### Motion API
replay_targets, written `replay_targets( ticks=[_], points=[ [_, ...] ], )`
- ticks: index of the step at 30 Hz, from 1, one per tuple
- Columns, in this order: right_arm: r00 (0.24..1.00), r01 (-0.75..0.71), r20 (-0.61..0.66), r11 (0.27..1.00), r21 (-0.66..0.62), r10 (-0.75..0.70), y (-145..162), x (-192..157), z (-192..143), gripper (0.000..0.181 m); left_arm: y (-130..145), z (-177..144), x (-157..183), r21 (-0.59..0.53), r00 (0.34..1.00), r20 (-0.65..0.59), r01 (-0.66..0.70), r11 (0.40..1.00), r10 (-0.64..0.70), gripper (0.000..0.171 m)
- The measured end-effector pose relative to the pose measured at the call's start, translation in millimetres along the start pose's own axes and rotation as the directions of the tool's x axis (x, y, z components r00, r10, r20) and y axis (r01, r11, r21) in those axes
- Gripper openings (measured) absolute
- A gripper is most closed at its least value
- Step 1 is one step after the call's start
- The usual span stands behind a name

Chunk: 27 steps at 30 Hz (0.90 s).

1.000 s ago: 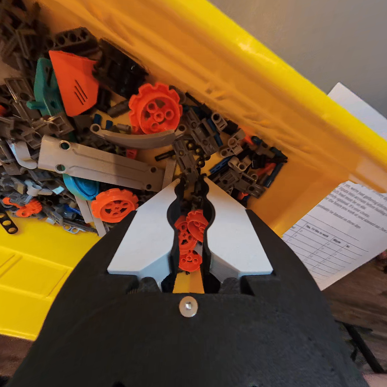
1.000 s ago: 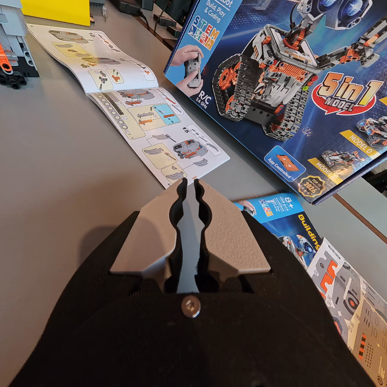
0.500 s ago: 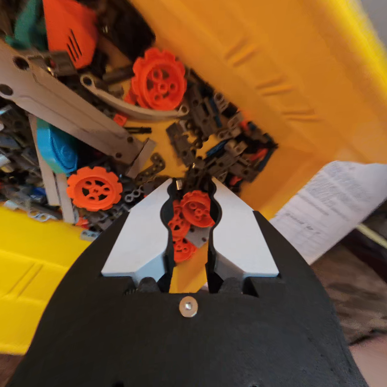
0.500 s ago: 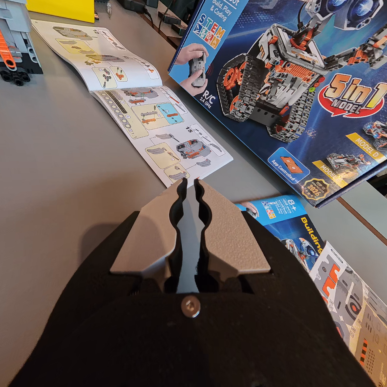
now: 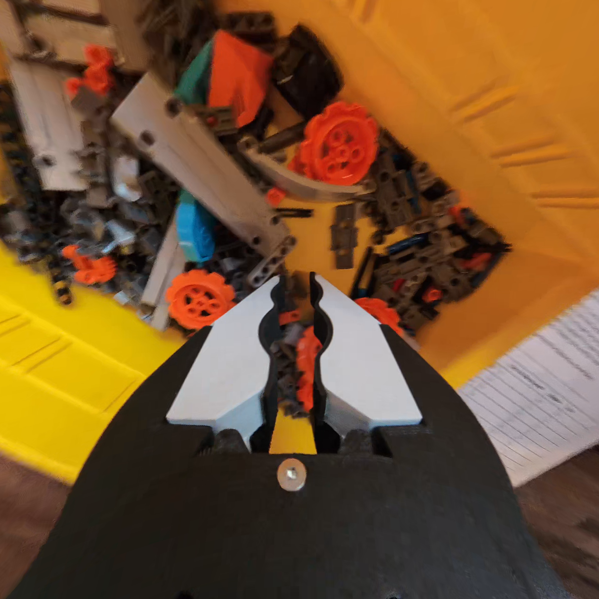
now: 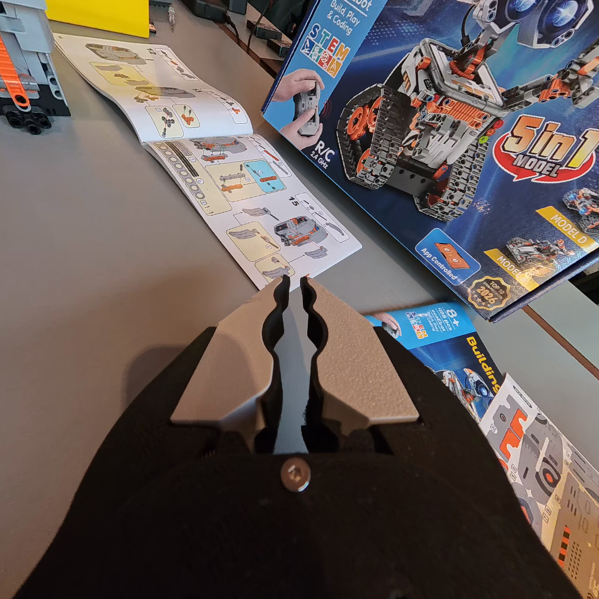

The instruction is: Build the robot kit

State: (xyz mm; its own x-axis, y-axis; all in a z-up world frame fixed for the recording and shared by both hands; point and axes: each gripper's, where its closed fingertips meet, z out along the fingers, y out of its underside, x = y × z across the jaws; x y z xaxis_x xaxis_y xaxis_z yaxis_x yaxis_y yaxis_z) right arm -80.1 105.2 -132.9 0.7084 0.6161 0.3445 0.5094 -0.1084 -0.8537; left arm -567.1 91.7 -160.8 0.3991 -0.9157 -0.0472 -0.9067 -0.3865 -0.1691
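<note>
Your left hand-held gripper (image 5: 295, 278) has swung round over the yellow bin (image 5: 453, 81) in the last second. The left wrist view is smeared with motion and the pile of parts now sits at a different angle than it did. The fingers are a narrow slot apart, about the same gap as a second ago. An orange gear (image 5: 306, 363) shows edge-on in that slot, pressed up near the right-hand finger, with dark little bits beside it. Honestly, you can't tell from this blurry shot whether it's pinched or just lying in the heap underneath.

Beyond the tips are a big orange gear (image 5: 338, 144) against the bin wall, a smaller orange gear (image 5: 198, 299) just left of the fingers and a long grey panel (image 5: 201, 168) running diagonally. A printed sheet of paper (image 5: 534, 389) lies outside the bin on the right.

Your right hand-held gripper (image 6: 294, 279) has barely moved. It hangs over the grey worktop (image 6: 81, 259), all but closed with only a thin slit left and nothing in it. Its tips are just short of the near corner of the open instruction booklet (image 6: 227, 181). The blue toy box (image 6: 437, 129) stands to the right, and a second leaflet (image 6: 437, 340) lies flat below it. A half-built grey model (image 6: 22, 64) sits at the far left.
</note>
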Motion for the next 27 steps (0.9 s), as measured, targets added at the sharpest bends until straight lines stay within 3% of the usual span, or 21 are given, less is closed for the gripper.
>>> replay_targets(
  ticks=[5,17,22,27],
  points=[
    [1.000,0.002,0.005,1.000,-0.001,-0.002,-0.2,-1.4,0.8,0.005,2.9,10.8,27.4,-0.052,0.985,-0.068,-0.163,0.985,0.159,0.006],
    [1.000,0.012,0.013,1.000,-0.013,-0.012,1.8,-3.3,1.5,0.005,7.2,9.3,37.5,-0.030,0.976,-0.187,-0.120,0.992,0.113,0.021],
    [1.000,0.024,0.014,0.999,-0.021,-0.024,2.5,-4.7,2.4,0.005,11.8,11.7,34.9,-0.089,0.977,-0.137,-0.178,0.980,0.165,0.021],
    [1.000,0.020,0.015,1.000,-0.018,-0.020,2.1,-4.7,2.0,0.005,10.4,13.5,26.0,-0.134,0.978,-0.090,-0.197,0.971,0.187,0.008]
  ],
)
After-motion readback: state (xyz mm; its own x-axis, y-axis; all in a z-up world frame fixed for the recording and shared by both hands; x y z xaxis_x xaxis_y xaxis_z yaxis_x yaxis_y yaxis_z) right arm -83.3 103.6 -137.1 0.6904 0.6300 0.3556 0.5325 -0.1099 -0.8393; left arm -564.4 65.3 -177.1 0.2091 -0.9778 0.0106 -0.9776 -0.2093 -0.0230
